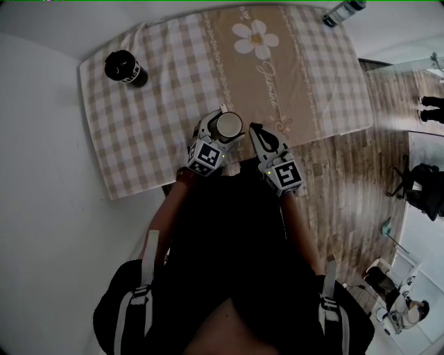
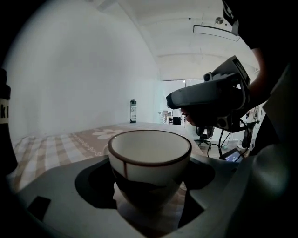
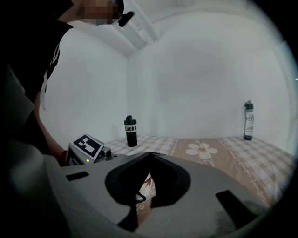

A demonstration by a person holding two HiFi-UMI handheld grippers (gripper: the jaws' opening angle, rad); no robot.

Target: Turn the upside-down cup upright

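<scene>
The cup (image 1: 227,125) is white with a brown rim and a dark lower part. It stands mouth up between the jaws of my left gripper (image 1: 223,133), which is shut on its sides just over the near edge of the checked tablecloth (image 1: 159,118). In the left gripper view the cup (image 2: 150,160) is empty; whether its base touches the cloth I cannot tell. My right gripper (image 1: 255,130) hovers just right of the cup with nothing in it, and in the right gripper view its fingertips (image 3: 150,155) meet, so it is shut.
A black bottle (image 1: 125,68) stands at the cloth's far left corner, and a clear bottle (image 1: 343,12) at the far right edge. A beige flower-printed strip (image 1: 257,41) runs down the cloth's middle. Wooden floor (image 1: 347,187) lies to the right of the table.
</scene>
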